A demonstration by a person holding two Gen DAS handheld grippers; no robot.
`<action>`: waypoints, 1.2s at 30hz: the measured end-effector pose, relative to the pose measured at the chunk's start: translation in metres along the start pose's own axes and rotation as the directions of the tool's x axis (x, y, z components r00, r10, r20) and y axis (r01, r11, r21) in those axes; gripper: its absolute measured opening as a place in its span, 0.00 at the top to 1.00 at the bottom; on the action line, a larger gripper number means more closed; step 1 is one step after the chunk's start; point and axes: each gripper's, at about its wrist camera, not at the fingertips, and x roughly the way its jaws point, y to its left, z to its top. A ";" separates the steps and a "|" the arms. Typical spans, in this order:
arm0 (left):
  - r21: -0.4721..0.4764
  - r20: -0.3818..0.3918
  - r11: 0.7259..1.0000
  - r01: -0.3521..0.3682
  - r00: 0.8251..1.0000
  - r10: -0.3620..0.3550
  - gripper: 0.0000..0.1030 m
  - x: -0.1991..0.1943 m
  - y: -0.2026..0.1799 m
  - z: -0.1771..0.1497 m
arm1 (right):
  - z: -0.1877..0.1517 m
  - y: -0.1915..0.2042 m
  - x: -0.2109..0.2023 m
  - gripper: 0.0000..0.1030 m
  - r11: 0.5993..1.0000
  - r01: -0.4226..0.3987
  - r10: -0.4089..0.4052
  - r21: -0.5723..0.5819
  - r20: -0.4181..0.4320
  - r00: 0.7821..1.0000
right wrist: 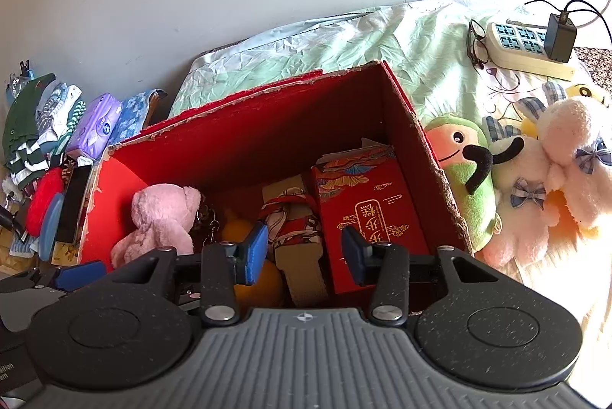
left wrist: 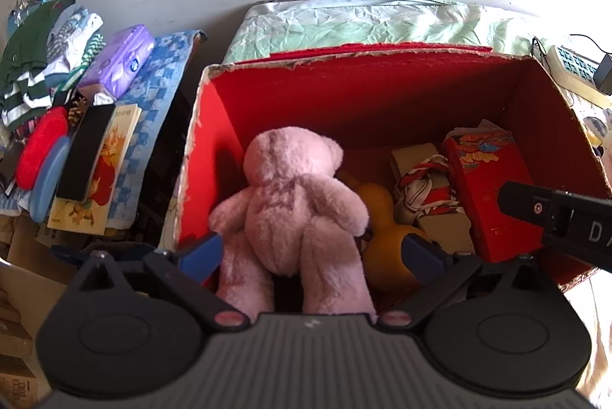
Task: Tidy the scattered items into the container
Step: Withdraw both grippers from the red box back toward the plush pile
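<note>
A red cardboard box [left wrist: 363,91] [right wrist: 244,126] stands open on the bed. A pink teddy bear [left wrist: 294,214] [right wrist: 160,218] lies inside at its left. My left gripper [left wrist: 313,252] is open, its blue pads on either side of the bear's legs without squeezing them. Beside the bear lie a yellow gourd [left wrist: 382,237] [right wrist: 260,279], a patterned scarf on a beige box [left wrist: 424,195] [right wrist: 294,229] and a red gift box [left wrist: 489,195] [right wrist: 371,210]. My right gripper [right wrist: 304,252] is open and empty above the box's front edge; it also shows in the left wrist view [left wrist: 558,218].
Plush toys lie right of the box: a green one [right wrist: 463,168] and cream rabbits [right wrist: 550,172]. A power strip [right wrist: 528,46] and glasses [right wrist: 476,42] lie beyond. Left of the bed sit folded clothes [left wrist: 34,65], a purple tissue pack [left wrist: 118,61] and a book [left wrist: 99,172].
</note>
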 end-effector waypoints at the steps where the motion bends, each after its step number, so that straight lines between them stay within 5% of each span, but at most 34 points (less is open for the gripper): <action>1: 0.002 -0.001 1.000 0.001 1.000 -0.001 0.03 0.000 0.000 0.000 | 0.000 0.000 0.001 0.55 1.000 0.000 0.000 0.002 -0.002 1.000; 23: -0.044 -0.032 0.999 0.029 0.999 -0.031 0.02 0.005 0.009 0.006 | 0.006 0.007 -0.006 0.54 0.998 0.036 -0.035 -0.050 0.017 0.999; 36: -0.118 0.001 0.986 -0.116 0.993 0.117 0.02 -0.021 0.000 0.005 | 0.013 -0.011 -0.029 0.50 0.988 -0.080 0.087 -0.129 0.048 0.995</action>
